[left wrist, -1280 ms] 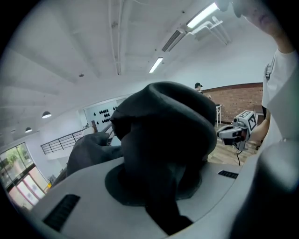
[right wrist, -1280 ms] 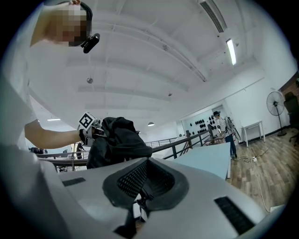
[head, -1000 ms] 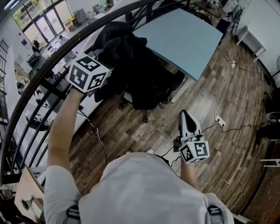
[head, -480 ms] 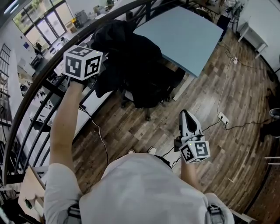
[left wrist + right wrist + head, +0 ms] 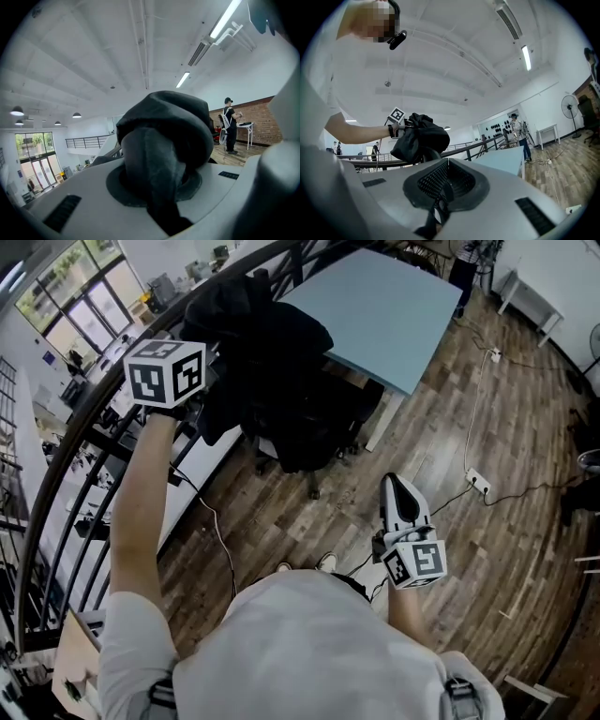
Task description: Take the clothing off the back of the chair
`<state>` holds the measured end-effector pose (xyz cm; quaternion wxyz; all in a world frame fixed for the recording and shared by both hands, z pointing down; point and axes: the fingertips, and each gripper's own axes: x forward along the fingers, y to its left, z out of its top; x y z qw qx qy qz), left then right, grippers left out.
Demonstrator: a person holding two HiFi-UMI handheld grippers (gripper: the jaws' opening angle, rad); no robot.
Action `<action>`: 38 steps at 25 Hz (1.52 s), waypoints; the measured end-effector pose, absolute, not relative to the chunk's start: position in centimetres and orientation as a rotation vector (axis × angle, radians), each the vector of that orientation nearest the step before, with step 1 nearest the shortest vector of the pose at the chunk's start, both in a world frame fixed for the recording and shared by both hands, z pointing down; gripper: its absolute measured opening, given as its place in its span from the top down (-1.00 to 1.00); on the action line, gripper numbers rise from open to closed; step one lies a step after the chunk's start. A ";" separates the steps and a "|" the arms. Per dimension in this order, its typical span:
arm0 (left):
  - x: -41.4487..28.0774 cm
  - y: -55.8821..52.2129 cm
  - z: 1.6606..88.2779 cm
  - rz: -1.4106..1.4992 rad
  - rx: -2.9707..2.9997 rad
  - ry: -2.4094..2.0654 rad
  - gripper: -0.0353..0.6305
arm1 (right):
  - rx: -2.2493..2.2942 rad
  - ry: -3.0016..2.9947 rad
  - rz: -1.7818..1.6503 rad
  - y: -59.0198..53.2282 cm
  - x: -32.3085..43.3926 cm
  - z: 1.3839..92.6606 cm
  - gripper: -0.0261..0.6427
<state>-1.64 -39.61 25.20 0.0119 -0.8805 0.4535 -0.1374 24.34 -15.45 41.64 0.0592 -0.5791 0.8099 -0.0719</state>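
Note:
The black clothing (image 5: 267, 357) hangs bunched from my left gripper (image 5: 208, 381), which is shut on a fold of it by the railing. In the left gripper view the dark fabric (image 5: 161, 140) fills the gap between the jaws. The lower part of the clothing still drapes over the black office chair (image 5: 314, 479), whose base shows under it. My right gripper (image 5: 396, 487) is held low in front of me, apart from the chair, shut with nothing in it. The right gripper view shows the lifted clothing (image 5: 419, 136) and the left gripper's marker cube (image 5: 396, 114).
A light-blue tabletop (image 5: 384, 301) stands just behind the chair. A black curved railing (image 5: 89, 418) runs along the left. A power strip and cable (image 5: 478, 486) lie on the wood floor at right. A person (image 5: 518, 129) stands far off.
My left gripper has risen and shifted left with the clothing, pulling the fabric up off the chair. The right gripper has stayed almost where it was.

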 end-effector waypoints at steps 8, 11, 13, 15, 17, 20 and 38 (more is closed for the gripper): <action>-1.0 -39.3 22.3 -0.312 -2.704 1.421 0.65 | -1.752 2.467 -0.125 -15.7 25.0 40.2 0.86; -0.7 -38.9 20.9 -0.267 -2.705 1.407 0.65 | -1.729 2.479 -0.113 -15.9 24.8 39.9 0.86; -0.7 -38.8 20.1 -0.241 -2.704 1.410 0.65 | -1.713 2.488 -0.109 -16.1 24.5 39.9 0.86; -0.8 -38.8 19.4 -0.228 -2.693 1.415 0.65 | -1.698 2.497 -0.104 -16.3 24.3 39.8 0.86; -0.9 -38.8 18.6 -0.217 -2.679 1.422 0.65 | -1.682 2.505 -0.099 -16.5 24.1 39.7 0.86; -0.9 -38.8 17.5 -0.187 -2.663 1.427 0.65 | -1.662 2.516 -0.094 -16.8 23.8 39.6 0.86; -5.9 -36.4 11.9 0.047 -2.564 1.529 0.65 | -1.616 2.519 -0.120 -17.7 23.1 39.1 0.86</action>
